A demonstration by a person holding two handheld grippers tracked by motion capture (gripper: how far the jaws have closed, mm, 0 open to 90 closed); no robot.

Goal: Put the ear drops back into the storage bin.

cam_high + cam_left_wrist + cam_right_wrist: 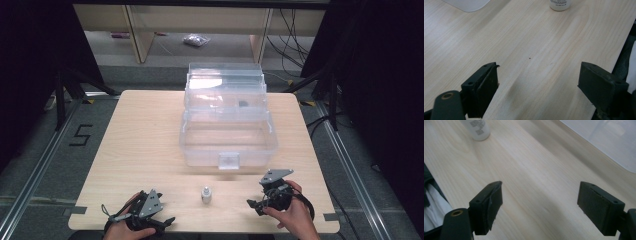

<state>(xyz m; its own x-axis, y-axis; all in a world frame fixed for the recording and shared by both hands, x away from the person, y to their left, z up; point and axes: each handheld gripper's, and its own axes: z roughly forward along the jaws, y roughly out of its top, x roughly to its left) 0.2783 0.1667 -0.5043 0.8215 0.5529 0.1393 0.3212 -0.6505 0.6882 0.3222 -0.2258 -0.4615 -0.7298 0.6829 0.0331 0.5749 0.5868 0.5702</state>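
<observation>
A small white bottle (206, 195) with a silver cap stands upright on the wooden table (145, 145) near its front edge, between my two hands. Its base shows at the top of the left gripper view (559, 5) and at the top left of the right gripper view (477, 130). My left gripper (167, 221) rests at the front left, jaws wide apart with only bare wood between them (537, 82). My right gripper (254, 205) sits at the front right, also open and empty (539, 206), pointing toward the bottle.
A clear plastic storage box (227, 142) with its lid (225, 80) raised stands in the middle of the table; a small dark item (243, 104) lies inside. Its corner appears in both gripper views (466, 3) (606, 140). Black frame legs flank the table.
</observation>
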